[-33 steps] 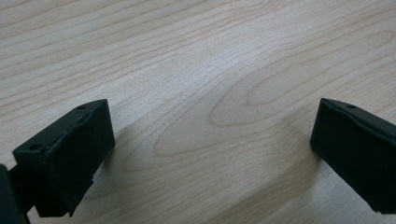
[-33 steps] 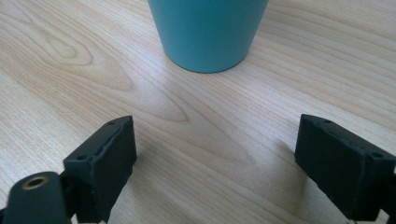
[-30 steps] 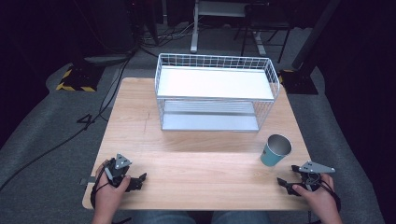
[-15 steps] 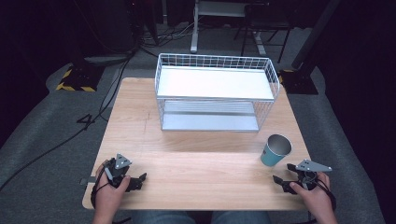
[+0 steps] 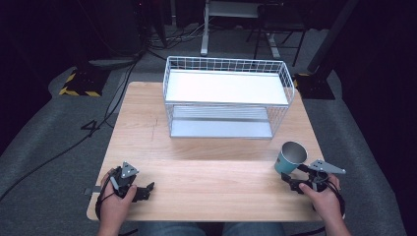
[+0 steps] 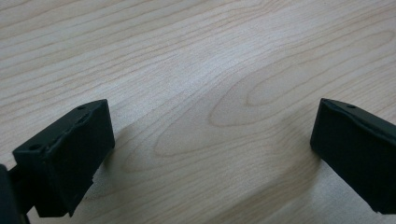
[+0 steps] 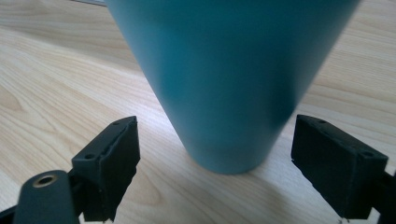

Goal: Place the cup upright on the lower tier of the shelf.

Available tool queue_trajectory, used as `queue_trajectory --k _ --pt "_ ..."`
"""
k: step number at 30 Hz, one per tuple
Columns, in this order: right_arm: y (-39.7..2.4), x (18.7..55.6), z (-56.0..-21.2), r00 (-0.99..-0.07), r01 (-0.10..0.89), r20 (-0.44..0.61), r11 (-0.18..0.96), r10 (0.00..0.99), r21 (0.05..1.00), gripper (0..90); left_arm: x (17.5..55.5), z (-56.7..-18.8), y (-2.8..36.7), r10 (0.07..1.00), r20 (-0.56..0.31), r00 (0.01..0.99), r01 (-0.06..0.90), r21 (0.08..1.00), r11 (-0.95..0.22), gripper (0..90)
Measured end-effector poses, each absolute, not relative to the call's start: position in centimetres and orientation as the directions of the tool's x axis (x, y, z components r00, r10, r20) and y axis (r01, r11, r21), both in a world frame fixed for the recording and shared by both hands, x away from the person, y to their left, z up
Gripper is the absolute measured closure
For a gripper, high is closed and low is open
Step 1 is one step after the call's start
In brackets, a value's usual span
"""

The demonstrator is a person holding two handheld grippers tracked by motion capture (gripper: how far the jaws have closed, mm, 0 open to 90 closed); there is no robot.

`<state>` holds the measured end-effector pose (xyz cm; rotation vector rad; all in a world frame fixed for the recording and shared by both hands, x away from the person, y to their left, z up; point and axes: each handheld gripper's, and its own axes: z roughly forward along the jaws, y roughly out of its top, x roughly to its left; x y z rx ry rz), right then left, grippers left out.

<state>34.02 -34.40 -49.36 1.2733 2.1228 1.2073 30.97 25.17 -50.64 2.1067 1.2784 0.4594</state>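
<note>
A teal cup (image 5: 290, 157) stands upright on the wooden table (image 5: 211, 162) at the right, near the front edge. My right gripper (image 5: 291, 181) is open just in front of it. In the right gripper view the cup (image 7: 229, 79) looms close, its base sitting just beyond and between the two spread jaws, apart from both. My left gripper (image 5: 146, 191) rests low at the table's front left, open, and in the left gripper view (image 6: 210, 154) only bare wood lies between its jaws.
A white wire shelf rack (image 5: 226, 98) with two tiers stands at the back middle of the table. Cables and a yellow-black striped mat (image 5: 78, 83) lie on the grey floor to the left. Bare wood stretches between the two hands.
My right gripper has moved left and forward, closing in on the teal cup's base. The left gripper has stayed put.
</note>
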Motion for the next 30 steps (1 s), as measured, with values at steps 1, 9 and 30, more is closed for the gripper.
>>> queue_trajectory --k 1,9,30 --pt "-34.3 34.1 -49.4 -0.516 0.520 0.100 0.218 0.851 0.826 15.4 31.0 -50.6 25.2 0.882 -0.026 0.471 0.666 0.665 -0.337 0.2" --pt "-33.5 35.2 -49.7 -0.481 0.518 0.110 0.181 0.870 0.836 15.9 31.0 -50.6 25.2 0.882 -0.025 0.470 0.665 0.667 -0.335 0.2" --pt "-32.2 36.3 -50.0 -0.430 0.498 0.069 0.173 0.900 0.850 22.7 31.0 -50.6 25.2 0.883 -0.025 0.470 0.665 0.667 -0.335 0.2"
